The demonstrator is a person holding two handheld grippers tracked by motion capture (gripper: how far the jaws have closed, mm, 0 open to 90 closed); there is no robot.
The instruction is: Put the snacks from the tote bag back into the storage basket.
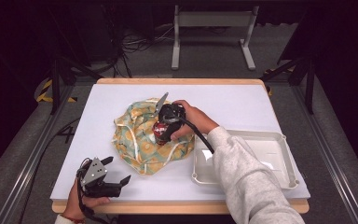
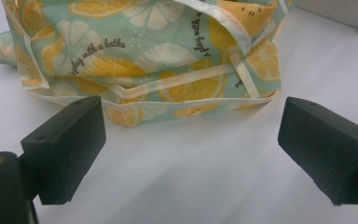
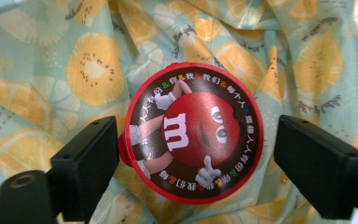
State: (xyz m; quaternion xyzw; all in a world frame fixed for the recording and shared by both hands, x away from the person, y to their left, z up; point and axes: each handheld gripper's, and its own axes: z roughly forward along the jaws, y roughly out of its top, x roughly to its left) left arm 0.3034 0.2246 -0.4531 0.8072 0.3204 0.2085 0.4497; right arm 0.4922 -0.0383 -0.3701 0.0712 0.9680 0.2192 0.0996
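The room was dark, with a pale metal frame (image 1: 213, 28) standing on grey carpet beyond the table and cables trailing on the floor. A white-topped table (image 1: 242, 100) with a wooden edge carried everything. On it a white tray (image 1: 279, 161) sat empty at the right, and a lemon-print fabric bag (image 1: 140, 137) lay slumped at the centre.

The right gripper (image 3: 193, 149) hung over the bag with its jaws spread either side of a round red candy tin (image 3: 193, 133), the left jaw touching the rim and the right jaw apart from it. A one-sided squeeze could probably tip or skid the tin (soft cloth gives poor footing) down into the folds.

The left gripper (image 1: 106, 175) rested near the table's front edge, jaws wide open and empty, aimed at the bag's hem.
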